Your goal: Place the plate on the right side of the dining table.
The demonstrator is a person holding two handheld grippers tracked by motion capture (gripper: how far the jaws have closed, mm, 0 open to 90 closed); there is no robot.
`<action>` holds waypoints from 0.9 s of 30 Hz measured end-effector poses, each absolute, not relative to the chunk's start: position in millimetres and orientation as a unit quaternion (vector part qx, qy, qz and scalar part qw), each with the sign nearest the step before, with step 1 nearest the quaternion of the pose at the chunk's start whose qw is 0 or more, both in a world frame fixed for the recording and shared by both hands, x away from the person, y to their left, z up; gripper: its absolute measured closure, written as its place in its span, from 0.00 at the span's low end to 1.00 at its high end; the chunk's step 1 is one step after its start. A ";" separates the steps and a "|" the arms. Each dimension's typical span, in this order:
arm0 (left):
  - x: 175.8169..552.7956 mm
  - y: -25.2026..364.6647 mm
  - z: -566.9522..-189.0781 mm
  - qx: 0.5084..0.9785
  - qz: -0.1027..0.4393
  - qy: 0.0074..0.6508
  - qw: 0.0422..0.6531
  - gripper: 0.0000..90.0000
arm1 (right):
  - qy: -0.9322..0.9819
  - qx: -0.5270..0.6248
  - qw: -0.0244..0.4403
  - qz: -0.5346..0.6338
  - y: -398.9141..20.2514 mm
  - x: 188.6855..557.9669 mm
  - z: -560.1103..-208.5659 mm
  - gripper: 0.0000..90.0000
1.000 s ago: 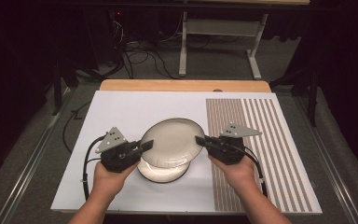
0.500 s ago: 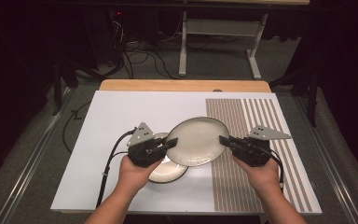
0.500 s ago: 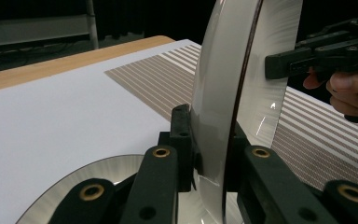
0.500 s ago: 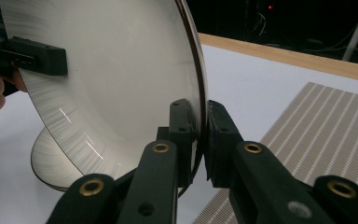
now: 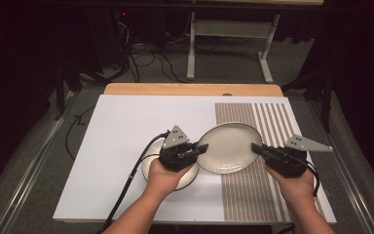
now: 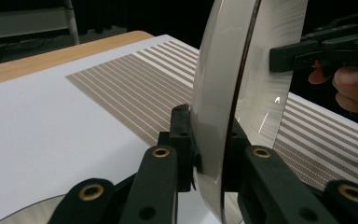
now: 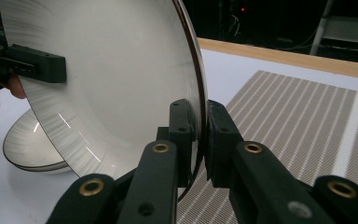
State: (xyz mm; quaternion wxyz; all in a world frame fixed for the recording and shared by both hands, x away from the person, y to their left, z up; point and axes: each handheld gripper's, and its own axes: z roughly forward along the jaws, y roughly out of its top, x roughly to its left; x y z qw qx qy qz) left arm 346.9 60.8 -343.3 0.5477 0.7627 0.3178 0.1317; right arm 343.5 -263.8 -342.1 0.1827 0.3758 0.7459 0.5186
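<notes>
A cream plate (image 5: 229, 147) with a dark rim hangs above the table, tilted, held from both sides. My left gripper (image 5: 200, 149) is shut on its left rim, and the jaws pinch the plate's edge (image 6: 212, 140) in the left gripper view. On the opposite rim my right gripper (image 5: 258, 148) is shut too, clamping the plate (image 7: 121, 79) in the right gripper view. A second plate (image 5: 152, 165) of the same kind lies flat on the white sheet under my left hand, also visible as a plate (image 7: 30, 144) at the lower left of the right gripper view.
The table carries a white sheet (image 5: 126, 126) with a brown striped mat (image 5: 272, 122) on its right part. A bare wooden strip (image 5: 190, 89) runs along the far edge. Cables and a metal stand's legs (image 5: 229, 48) lie on the floor beyond.
Both grippers have carried the upper plate to the right, off the lower plate and over the edge of the striped mat. The lower plate stayed where it was.
</notes>
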 end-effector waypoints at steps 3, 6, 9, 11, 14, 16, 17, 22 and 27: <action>349.1 52.7 -343.5 0.766 0.130 0.315 0.545 0.89 | 0.743 0.380 0.188 0.518 -271.5 342.1 -343.2 0.95; 351.8 43.3 -343.9 0.770 0.127 0.313 0.542 0.89 | 0.740 0.386 0.195 0.516 -283.1 340.5 -344.4 0.95; 356.1 30.8 -344.9 0.774 0.122 0.311 0.537 0.89 | 0.736 0.393 0.201 0.513 -291.1 338.7 -344.5 0.95; 357.6 25.0 -345.4 0.776 0.120 0.310 0.536 0.89 | 0.733 0.397 0.207 0.512 -297.7 337.0 -344.9 0.95; 359.4 16.1 -346.2 0.780 0.118 0.308 0.532 0.89 | 0.730 0.401 0.211 0.511 -304.7 335.2 -346.5 0.95; 360.3 12.5 -346.6 0.781 0.116 0.307 0.531 0.89 | 0.727 0.406 0.214 0.510 -309.5 333.8 -348.1 0.94; 361.5 6.8 -347.3 0.783 0.114 0.306 0.529 0.89 | 0.726 0.408 0.216 0.510 -311.9 333.4 -349.2 0.94; 364.5 -4.8 -349.9 0.788 0.110 0.304 0.524 0.88 | 0.718 0.418 0.222 0.511 -322.4 331.0 -354.1 0.94; 370.1 -20.6 -355.2 0.790 0.099 0.308 0.520 0.88 | 0.711 0.431 0.227 0.508 -335.9 328.4 -359.5 0.94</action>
